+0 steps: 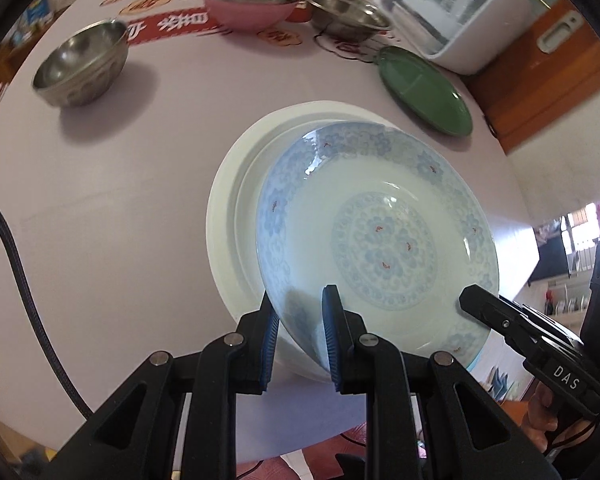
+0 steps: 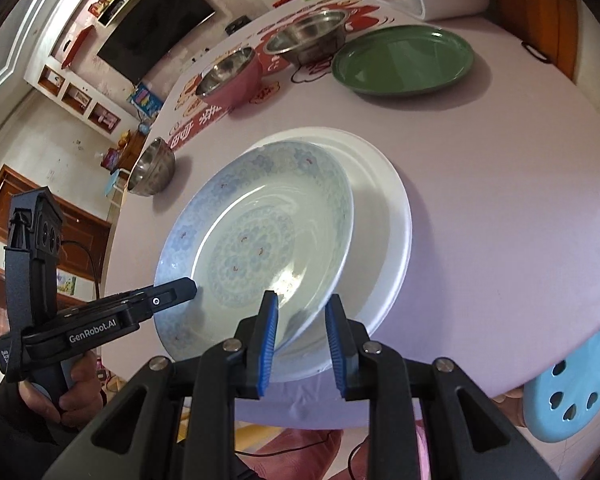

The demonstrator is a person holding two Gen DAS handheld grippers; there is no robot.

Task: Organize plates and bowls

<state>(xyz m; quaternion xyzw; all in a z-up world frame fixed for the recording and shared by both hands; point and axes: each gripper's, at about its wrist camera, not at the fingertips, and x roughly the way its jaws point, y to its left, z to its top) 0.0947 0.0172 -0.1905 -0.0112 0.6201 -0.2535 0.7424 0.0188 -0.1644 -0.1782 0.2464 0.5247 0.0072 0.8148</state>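
A blue-patterned plate (image 1: 380, 232) hangs tilted, partly over a larger plain white plate (image 1: 228, 208) that lies on the table. My left gripper (image 1: 302, 344) is shut on the patterned plate's near rim. My right gripper (image 2: 302, 340) is shut on the rim of the same patterned plate (image 2: 260, 232) at another spot, with the white plate (image 2: 384, 208) behind it. I cannot tell whether the two plates touch. Farther back stand a green plate (image 1: 424, 92), a pink bowl (image 1: 248, 8) and two steel bowls (image 1: 80, 68) (image 1: 344, 12).
A white appliance (image 1: 448, 12) stands at the table's far right corner. The lilac table (image 2: 500, 220) has a rounded near edge, with a light blue stool (image 2: 572, 388) beside it. A black cable (image 1: 20, 260) runs down the left. A hand (image 2: 76, 384) grips the left tool.
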